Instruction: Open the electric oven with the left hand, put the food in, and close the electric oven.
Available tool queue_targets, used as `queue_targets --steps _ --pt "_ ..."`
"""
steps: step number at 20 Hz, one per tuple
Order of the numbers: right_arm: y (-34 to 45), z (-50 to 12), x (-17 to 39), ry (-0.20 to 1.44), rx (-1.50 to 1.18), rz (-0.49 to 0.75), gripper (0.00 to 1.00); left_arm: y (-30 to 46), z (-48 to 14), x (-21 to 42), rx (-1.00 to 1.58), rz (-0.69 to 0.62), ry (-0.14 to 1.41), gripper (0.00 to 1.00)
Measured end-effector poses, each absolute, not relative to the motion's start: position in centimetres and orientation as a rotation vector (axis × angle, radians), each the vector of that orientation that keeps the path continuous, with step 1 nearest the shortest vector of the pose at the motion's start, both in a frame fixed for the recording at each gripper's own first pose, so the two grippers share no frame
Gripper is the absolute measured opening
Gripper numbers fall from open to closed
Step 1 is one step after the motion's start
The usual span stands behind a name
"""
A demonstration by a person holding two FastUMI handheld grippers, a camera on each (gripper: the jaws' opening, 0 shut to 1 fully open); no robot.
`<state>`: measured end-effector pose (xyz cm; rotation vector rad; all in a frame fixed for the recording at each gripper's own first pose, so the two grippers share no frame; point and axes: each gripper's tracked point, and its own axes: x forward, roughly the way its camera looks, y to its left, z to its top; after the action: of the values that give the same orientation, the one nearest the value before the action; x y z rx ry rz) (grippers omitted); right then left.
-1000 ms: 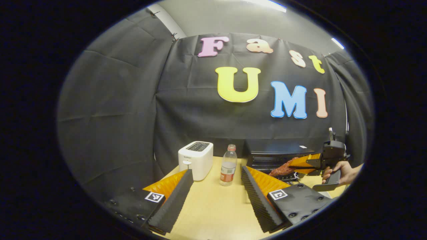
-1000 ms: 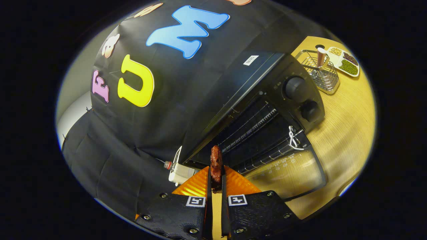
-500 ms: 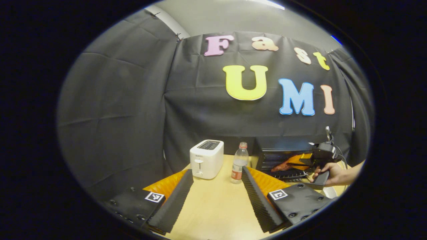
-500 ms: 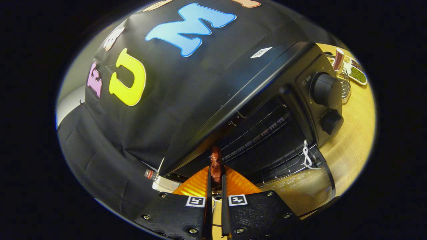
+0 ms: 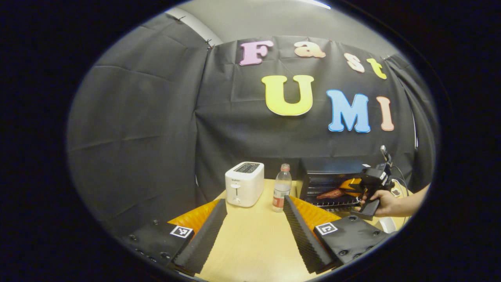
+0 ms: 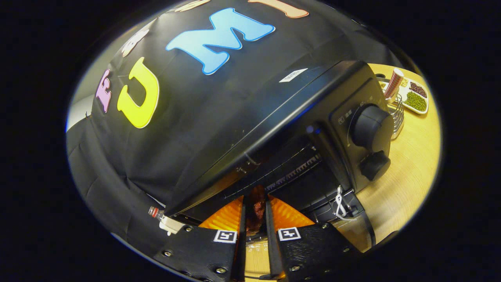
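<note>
The oven stands at the far right of the table with its door dropped open, and the right tool has its tips just inside the opening, holding the food, a dark reddish piece, between its two fingers. In the left gripper view that piece reaches over the wire rack, with a hand on the tool's handle. The fingers look slightly parted around the piece, so I judge the hold to be light or just loosening; it is hard to tell whether both pads press on it. To do this step well, the food should go well onto the rack and lie flat before the fingers spread, then the tool should back straight out, clear of the upper edge of the opening and the white tie near the hinge. The left tool waits spread wide and empty over the near table, well apart from the toaster and bottle, ready to lift the door.
</note>
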<state>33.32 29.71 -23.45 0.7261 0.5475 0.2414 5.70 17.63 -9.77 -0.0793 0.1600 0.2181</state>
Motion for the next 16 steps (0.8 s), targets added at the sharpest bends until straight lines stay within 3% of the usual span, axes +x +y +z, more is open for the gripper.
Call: queue_targets --steps 2,6,16 --pt "28.9 -23.7 33.1 0.551 0.722 0.225 0.43 17.3 -9.7 5.5 -0.075 0.214 0.160 1.00" --pt "27.3 -22.7 32.7 0.515 0.660 0.214 0.98 15.9 -9.4 5.9 -0.072 0.189 0.154 1.00" --pt "24.8 -15.0 24.3 0.360 0.416 0.335 0.98 9.9 -10.1 8.7 -0.103 0.068 0.170 1.00"
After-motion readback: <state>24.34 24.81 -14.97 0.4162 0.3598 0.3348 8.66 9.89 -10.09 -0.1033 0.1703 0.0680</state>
